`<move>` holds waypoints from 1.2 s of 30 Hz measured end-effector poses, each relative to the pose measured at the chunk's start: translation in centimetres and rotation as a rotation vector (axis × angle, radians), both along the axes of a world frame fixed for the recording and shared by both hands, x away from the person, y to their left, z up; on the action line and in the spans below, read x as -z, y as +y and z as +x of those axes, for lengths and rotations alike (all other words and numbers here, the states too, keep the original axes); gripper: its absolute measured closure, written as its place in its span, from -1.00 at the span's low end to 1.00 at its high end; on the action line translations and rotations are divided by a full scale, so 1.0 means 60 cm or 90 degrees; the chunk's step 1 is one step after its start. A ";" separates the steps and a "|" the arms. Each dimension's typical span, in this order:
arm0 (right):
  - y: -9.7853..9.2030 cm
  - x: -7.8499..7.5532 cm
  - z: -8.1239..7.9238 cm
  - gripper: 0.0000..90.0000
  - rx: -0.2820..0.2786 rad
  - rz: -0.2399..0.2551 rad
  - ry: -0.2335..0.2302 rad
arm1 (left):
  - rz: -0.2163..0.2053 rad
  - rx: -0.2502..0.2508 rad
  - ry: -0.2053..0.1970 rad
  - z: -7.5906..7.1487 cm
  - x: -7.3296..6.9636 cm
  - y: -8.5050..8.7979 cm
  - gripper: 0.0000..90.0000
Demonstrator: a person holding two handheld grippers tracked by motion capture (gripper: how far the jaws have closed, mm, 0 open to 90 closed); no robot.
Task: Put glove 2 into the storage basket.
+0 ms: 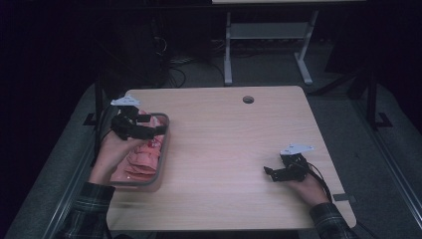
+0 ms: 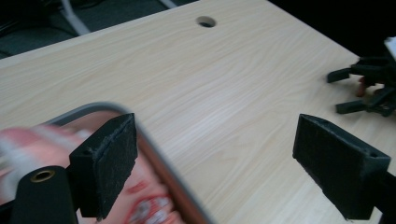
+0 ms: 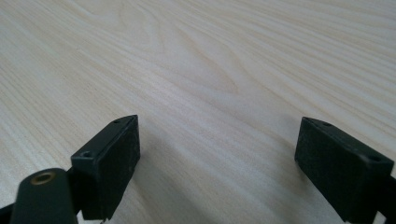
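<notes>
One light wooden table (image 1: pixel 229 149) fills the centre of the high view, with one round cable hole (image 1: pixel 248 99) near its upper edge. One grey-rimmed tray (image 1: pixel 164 149) sits at the left edge, holding pink-red packets (image 1: pixel 144 159), count unclear. Two grippers: left gripper (image 1: pixel 149 130) hovers over the tray's upper end, jaws wide apart, empty. Right gripper (image 1: pixel 271 173) is at lower right, low over bare wood, jaws spread, empty.
</notes>
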State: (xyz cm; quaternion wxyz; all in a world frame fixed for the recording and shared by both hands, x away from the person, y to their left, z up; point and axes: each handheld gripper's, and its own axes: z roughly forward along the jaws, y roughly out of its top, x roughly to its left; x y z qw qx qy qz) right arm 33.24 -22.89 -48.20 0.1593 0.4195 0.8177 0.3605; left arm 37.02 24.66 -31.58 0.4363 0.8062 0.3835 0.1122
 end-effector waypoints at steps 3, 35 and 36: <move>0.000 0.000 0.000 -0.70 0.000 0.000 0.000 | -0.001 0.021 -0.001 -0.008 0.007 -0.028 -0.70; 0.000 0.000 0.000 -0.70 -0.002 0.000 0.001 | 0.056 0.125 0.012 -0.076 0.153 -0.210 -0.70; 0.000 0.000 0.000 -0.70 -0.002 0.000 0.001 | 0.057 0.128 0.012 -0.078 0.159 -0.213 -0.70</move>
